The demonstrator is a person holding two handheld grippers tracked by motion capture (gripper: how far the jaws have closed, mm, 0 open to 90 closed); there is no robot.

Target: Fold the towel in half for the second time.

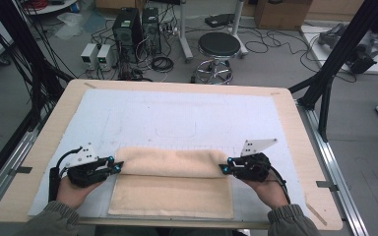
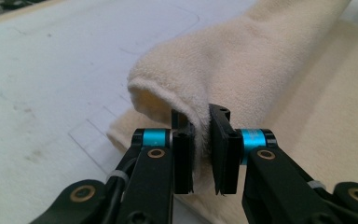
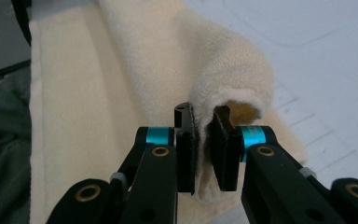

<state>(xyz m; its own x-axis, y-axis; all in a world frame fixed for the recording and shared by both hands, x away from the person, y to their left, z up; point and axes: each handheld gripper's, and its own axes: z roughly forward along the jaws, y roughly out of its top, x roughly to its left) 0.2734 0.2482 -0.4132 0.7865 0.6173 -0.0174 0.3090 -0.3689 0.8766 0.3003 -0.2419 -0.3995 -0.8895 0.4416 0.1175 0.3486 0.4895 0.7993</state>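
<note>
towel (image 1: 172,189): cream, on the white mat (image 1: 177,118) at its near edge, long axis left-right; far edge folded over as a roll
left gripper (image 1: 118,167): jaws clamped on roll's left end
right gripper (image 1: 225,166): jaws clamped on right end
surface: wooden table (image 1: 295,128)
room: stool (image 1: 219,46), PC towers (image 1: 137,27) beyond the mat

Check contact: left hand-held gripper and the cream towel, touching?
Touching. The left gripper view shows the left hand-held gripper with both pads pressed on the cream towel edge pinched between them.
</note>
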